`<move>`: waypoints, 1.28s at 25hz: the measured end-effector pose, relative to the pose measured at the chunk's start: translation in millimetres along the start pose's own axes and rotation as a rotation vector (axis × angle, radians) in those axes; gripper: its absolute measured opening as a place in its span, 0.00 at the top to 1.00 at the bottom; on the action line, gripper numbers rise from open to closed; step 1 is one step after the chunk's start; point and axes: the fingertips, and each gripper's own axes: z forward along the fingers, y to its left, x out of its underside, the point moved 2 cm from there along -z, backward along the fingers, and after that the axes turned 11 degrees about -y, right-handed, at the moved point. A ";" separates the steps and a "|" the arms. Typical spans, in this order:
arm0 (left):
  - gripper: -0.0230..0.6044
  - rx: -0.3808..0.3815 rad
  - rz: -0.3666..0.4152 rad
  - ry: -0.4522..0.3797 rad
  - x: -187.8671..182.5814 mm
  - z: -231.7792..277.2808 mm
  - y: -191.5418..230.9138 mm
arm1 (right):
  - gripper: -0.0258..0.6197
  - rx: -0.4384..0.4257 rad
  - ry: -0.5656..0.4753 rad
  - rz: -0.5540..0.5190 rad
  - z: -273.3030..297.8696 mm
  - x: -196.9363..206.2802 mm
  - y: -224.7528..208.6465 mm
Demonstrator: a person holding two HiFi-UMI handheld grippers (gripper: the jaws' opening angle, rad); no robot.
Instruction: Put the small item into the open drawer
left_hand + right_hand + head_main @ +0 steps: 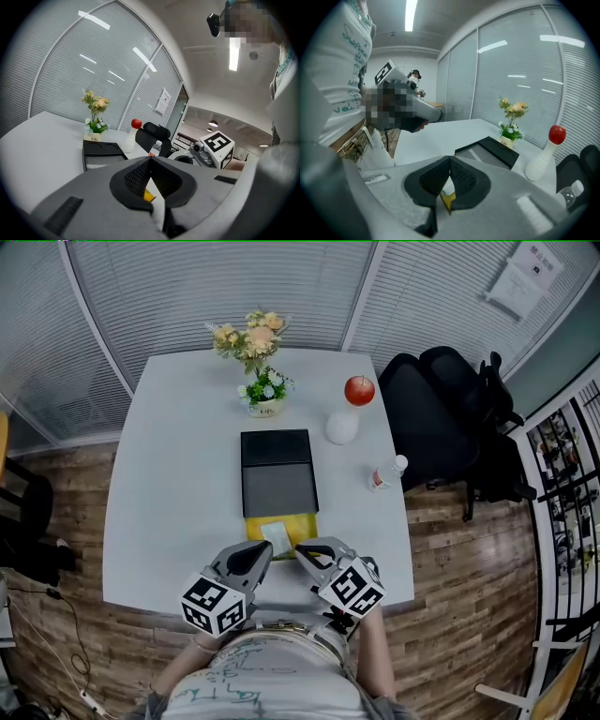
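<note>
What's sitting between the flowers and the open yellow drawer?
A flat dark box lies on the table between the flowers and the yellow drawer, which is at the box's near edge. The head view shows it plainly.

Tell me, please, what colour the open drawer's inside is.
The drawer is yellow; the head view shows it best.

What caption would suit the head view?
Both shut, left gripper and right gripper hover at the open drawer, a small item lying in it, on a white table.
</note>
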 end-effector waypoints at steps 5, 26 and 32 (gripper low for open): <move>0.97 -0.003 0.031 -0.031 -5.2 0.0 -2.5 | 0.96 -0.014 -0.108 -0.025 -2.9 -20.3 8.0; 0.97 -0.019 0.138 -0.174 -44.7 1.8 -5.1 | 0.96 0.064 -0.560 -0.002 -16.9 -113.7 7.1; 0.97 -0.033 0.174 -0.242 -59.8 0.0 -8.5 | 0.96 0.130 -0.643 -0.004 -21.9 -128.3 4.0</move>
